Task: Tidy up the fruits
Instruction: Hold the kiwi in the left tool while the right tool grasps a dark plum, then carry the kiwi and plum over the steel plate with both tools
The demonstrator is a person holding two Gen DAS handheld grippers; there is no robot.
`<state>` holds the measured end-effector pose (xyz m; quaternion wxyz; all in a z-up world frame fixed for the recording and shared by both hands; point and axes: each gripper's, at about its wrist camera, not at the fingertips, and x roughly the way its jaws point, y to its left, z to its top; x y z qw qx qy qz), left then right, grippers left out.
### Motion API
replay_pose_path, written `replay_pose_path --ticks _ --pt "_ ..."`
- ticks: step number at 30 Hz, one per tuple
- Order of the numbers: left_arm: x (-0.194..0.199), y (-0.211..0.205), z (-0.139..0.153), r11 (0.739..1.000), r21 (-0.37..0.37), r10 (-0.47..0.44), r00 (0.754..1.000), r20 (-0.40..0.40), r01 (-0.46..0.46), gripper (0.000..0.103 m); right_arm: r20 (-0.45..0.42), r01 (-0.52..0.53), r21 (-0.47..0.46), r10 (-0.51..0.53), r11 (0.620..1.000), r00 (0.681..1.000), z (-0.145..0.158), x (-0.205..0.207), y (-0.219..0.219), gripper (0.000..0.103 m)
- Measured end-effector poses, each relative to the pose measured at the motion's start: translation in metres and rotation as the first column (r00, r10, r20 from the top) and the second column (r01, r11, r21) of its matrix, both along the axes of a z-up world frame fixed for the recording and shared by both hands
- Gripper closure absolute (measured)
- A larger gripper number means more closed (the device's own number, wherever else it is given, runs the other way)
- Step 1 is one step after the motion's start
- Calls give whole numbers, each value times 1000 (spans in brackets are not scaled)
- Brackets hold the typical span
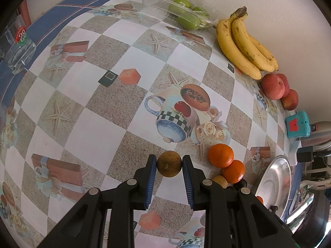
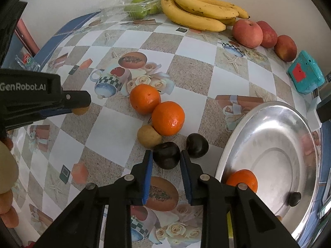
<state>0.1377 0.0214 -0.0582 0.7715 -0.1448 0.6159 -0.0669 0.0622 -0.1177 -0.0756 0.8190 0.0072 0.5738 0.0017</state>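
Observation:
My left gripper (image 1: 169, 163) is shut on a brownish-yellow round fruit (image 1: 169, 163) just above the tablecloth; the same gripper (image 2: 79, 108) shows at the left of the right wrist view, with the fruit (image 2: 80, 110) peeking out. My right gripper (image 2: 166, 158) is shut on a dark plum (image 2: 166, 158) on the table. A second dark plum (image 2: 197, 145) lies just right of it. Two oranges (image 2: 145, 98) (image 2: 168, 118) and a small tan fruit (image 2: 149, 136) sit beyond. A steel plate (image 2: 269, 124) at right holds an orange (image 2: 245, 178) and a dark plum (image 2: 294, 198).
Bananas (image 2: 198, 13), three red apples (image 2: 247, 33) and bagged green fruits (image 2: 137, 10) line the wall. A teal box (image 2: 306, 75) stands at the right edge. A glass (image 1: 19, 47) stands at far left. The patterned tablecloth (image 1: 93, 124) covers the table.

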Motion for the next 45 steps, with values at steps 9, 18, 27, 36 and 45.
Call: replay_pose_path --ticks 9,18,27,36,45 --pt "-2 3 12 1000 -18 -3 1000 26 4 76 80 7 43 -11 999 997 32 -6 -1 76" --pt "-6 1 31 999 -49 -12 997 75 16 76 155 59 73 -70 996 985 62 -14 -20 76" --pt "-17 -32 42 993 -39 -104 989 106 109 76 119 255 99 -266 962 957 57 -26 -84 76" --pt "-39 -89 49 960 -17 -273 952 141 278 76 104 453 105 -463 885 880 55 -53 -152 76" --pt "-63 -153 57 894 22 -434 855 285 447 76 105 554 127 -567 823 817 56 -75 -189 76"
